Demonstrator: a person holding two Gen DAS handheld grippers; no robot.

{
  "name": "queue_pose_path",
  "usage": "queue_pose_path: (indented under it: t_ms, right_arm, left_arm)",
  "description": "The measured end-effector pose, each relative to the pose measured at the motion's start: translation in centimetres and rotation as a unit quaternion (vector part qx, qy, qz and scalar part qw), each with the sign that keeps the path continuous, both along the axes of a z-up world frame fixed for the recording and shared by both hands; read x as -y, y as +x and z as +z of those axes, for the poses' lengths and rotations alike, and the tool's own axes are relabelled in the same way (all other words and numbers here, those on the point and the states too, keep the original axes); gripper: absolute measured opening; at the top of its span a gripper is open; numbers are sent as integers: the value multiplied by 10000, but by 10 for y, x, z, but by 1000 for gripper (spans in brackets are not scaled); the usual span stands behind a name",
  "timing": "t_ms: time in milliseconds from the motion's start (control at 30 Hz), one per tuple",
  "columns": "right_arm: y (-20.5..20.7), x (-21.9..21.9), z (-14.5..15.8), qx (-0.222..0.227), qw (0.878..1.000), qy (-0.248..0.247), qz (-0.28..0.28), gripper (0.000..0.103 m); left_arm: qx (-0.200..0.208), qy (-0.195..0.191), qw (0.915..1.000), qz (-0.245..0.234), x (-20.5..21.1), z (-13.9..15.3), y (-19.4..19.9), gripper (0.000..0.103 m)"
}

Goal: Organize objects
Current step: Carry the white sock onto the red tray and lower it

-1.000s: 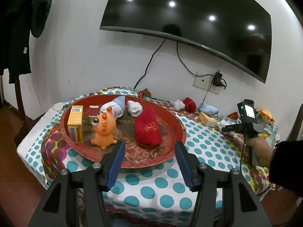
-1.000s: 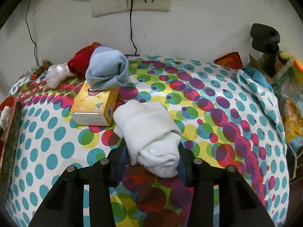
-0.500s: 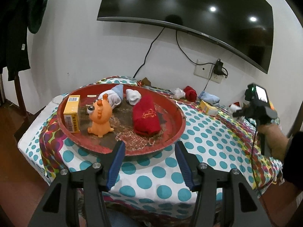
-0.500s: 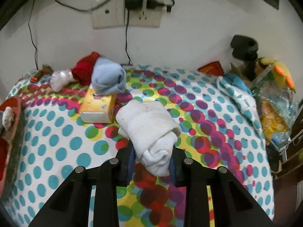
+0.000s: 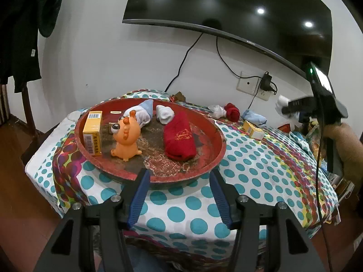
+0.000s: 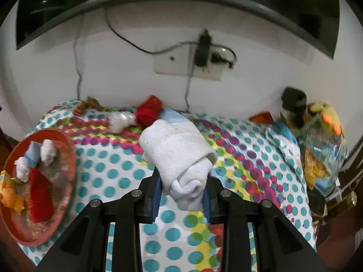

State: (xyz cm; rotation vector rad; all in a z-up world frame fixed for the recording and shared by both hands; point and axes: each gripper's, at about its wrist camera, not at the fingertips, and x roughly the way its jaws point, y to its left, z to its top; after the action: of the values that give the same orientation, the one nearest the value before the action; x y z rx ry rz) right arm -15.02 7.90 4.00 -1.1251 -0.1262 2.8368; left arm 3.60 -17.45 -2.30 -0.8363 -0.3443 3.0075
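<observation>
Right gripper (image 6: 181,195): closed on a rolled white sock (image 6: 179,156), which was gripped at its lower end between the blue pads and held in the air above the dotted tablecloth (image 6: 118,172), to the right of the red tray (image 6: 68,158).
Left gripper (image 5: 180,176): held with jaws spread wide and nothing between them, just in front of the red tray's near rim (image 5: 158,178).
Red tray contents: an orange toy (image 5: 126,136) was seen near the front, a yellow box (image 5: 92,132) at its left, a folded red cloth (image 5: 180,139) at its right, and two white and blue sock rolls (image 5: 145,113) toward the back.
Beyond the tray, toward the wall: a red sock (image 5: 231,111), a light blue sock (image 5: 254,117), a clear plastic wad (image 5: 216,110) and a small yellow box (image 5: 253,130) were left on the tablecloth.
Wall: a television (image 5: 226,6) and a socket plate (image 5: 247,82) were mounted above the tray's far side.
</observation>
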Motion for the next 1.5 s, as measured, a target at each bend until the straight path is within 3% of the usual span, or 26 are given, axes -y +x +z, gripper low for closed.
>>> queue_pose_path:
  t_ms: [267,600,733,867,1033,1133,1300,1500]
  right_arm:
    - [10,61,21,-138,9984,-39,544,28]
    - [16,145,13,-59,9915,6,1301,28]
    - [23,178,4,38,9858,-30,1677,28]
    - [42,203,-9,157,9777,-107,2090,28]
    - [80,222,-30,473,9621,-355,2663,28]
    - [103,236,-45,566,9549,-283,2902,28]
    - [117,253,-69,766,9529,-224,2927,28]
    - [111,258,-88,936,9553,-249,2793,28]
  left_arm:
    - [-33,-13,9994,354,11,3,5,56]
    - [112,271,9971,703,32,-1,-1,56]
    - [229,377,9951,885,43,-6,-2,56]
    - [138,481,9890,1391,65,-3,3,56]
    - [-372,216,9702,2384,96,15,23,56]
    - [-492,227,9634,2625,109,19,29,56]
    - [-391,372,9622,2668,118,17,28,56]
    - [-427,273,9654,2557,111,18,29,56]
